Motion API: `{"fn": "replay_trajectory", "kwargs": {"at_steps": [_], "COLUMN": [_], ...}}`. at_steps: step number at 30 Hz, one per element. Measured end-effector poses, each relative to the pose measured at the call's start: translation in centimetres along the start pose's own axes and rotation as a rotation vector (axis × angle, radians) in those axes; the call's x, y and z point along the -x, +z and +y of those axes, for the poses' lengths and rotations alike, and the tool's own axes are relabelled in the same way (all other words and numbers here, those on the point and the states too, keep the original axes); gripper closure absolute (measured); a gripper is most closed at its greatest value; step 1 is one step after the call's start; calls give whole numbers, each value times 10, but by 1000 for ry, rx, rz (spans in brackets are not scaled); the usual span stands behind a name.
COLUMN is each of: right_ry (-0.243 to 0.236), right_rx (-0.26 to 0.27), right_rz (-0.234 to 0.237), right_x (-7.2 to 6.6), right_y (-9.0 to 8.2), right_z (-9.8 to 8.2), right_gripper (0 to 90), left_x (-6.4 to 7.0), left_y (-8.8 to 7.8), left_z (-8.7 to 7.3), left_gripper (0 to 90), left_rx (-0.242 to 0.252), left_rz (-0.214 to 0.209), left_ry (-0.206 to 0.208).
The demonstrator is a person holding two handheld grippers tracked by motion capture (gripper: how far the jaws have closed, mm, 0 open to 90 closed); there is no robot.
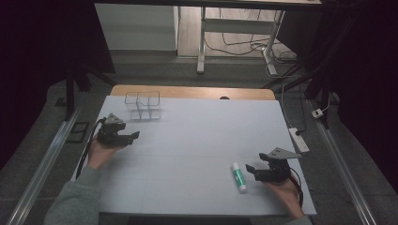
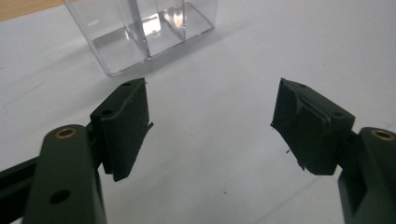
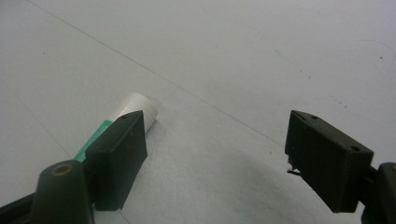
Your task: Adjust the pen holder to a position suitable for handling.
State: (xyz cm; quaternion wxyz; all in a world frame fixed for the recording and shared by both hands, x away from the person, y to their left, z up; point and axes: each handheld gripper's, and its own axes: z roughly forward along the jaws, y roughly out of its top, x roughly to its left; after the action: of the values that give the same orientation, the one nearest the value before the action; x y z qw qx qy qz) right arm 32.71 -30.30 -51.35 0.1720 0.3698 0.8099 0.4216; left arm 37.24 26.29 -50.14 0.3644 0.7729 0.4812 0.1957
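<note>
The left gripper point(image 1: 133, 136) hovered over the white-covered bench point(image 1: 187, 140), its jaws spread wide with nothing between them — the clear plastic compartment box point(image 1: 143, 106) stood just beyond, near the far edge. The right gripper point(image 1: 251, 169) sat low at the near right, jaws equally wide and empty — the white-and-green glue stick point(image 1: 238, 177) lay flat just beside its left jaw, apart from the pads.

No text, label, brand, number or sign can be read anywhere. The green and white tube point(image 1: 238, 177) bears no legible print at this size, and the clear compartment box point(image 1: 143, 106) and the pale surface point(image 1: 197, 140) carry no writing.
</note>
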Motion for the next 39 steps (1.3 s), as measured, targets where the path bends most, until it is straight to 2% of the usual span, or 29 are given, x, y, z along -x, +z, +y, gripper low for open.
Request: {"fn": "replay_trajectory", "kwargs": {"at_steps": [4,6,13,17,20,25,27,30,35,39], "right_ry": [-3,0,-1,1,2,2,-1,0,1,0], "right_rx": [-4,0,1,5,6,5,0,8,6,1], "right_rz": [-5,2,4,2,3,2,2,-2,-5,-6], "right_x": [0,0,0,0,0,0,0,0,1,0], "right_y": [-1,-1,0,-1,0,0,0,0,1,1], "right_z": [0,0,0,0,0,0,0,0,0,0], "right_gripper": [204,204,204,205,205,205,205,205,205,206], "left_x": [-9,-16,-30,-34,-38,-47,-52,-57,-64,-70], "left_y": [5,8,12,14,12,14,18,23,28,31], "left_z": [3,4,8,11,13,17,20,24,28,28], "left_gripper": [285,285,296,306,316,384,449,509,551,665], "left_rx": [15,1,9,-3,6,9,9,11,11,15], "left_rz": [19,26,41,50,54,81,91,94,96,114], "left_ry": [-23,-36,-60,-55,-60,-63,-61,-65,-72,-77]}}
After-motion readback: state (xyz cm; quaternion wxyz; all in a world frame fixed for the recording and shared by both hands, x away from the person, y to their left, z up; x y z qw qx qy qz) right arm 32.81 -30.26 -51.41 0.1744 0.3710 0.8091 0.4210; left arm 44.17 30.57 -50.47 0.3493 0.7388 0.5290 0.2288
